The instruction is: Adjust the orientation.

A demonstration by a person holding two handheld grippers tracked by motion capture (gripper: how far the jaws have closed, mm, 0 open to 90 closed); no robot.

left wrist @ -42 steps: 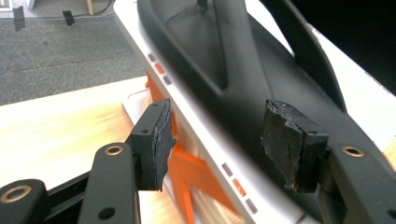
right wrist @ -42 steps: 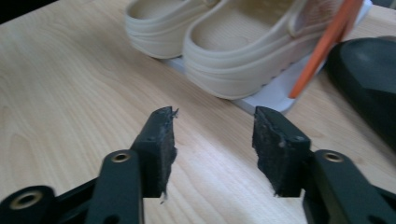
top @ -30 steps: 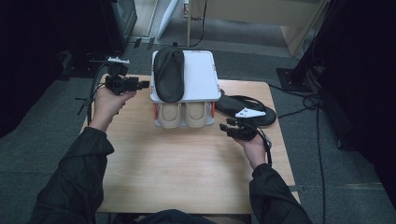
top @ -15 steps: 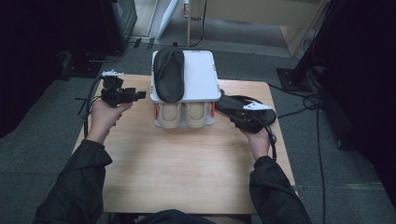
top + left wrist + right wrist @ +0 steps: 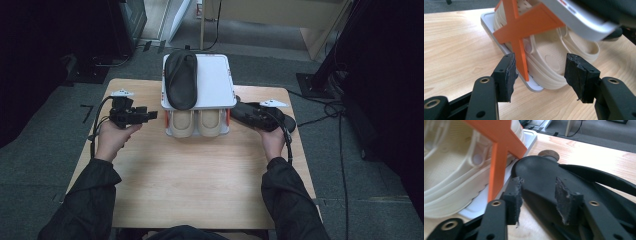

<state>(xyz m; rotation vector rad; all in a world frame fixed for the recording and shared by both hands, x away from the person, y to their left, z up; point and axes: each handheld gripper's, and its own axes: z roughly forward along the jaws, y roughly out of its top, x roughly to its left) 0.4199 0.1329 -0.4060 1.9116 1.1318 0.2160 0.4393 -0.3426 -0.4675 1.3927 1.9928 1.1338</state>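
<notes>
Two grippers are in my hands at the table (image 5: 200, 185). My left gripper (image 5: 148, 115) sits at the left side of the white two-tier shoe rack (image 5: 215, 80), level with its lower shelf; its jaws stand wide apart with nothing between the pads. In the left gripper view, the left gripper (image 5: 540, 72) faces the rack's near corner: the orange cross brace (image 5: 524, 30) rises just beyond the left pad, and the beige sandal (image 5: 554, 60) on the lower shelf lies past the gap, apart from both pads. My right gripper (image 5: 239, 113) is at the right side of the rack, over the black slipper (image 5: 280, 120) that lies on the table just beside the rack's right edge. In the right gripper view, the right gripper (image 5: 537, 195) has its jaws straddling the near end of the black slipper (image 5: 541, 177); these jaws have just been opening, the slipper's body is between them, and the pads (image 5: 515, 197) are not pressing on it as far as I can tell. A second black slipper (image 5: 181, 77) rests on the rack's top shelf, toward its left half. Two beige sandals (image 5: 197, 122) sit side by side on the lower shelf, heels facing me. Both of my forearms are in dark sleeves (image 5: 95, 200).
</notes>
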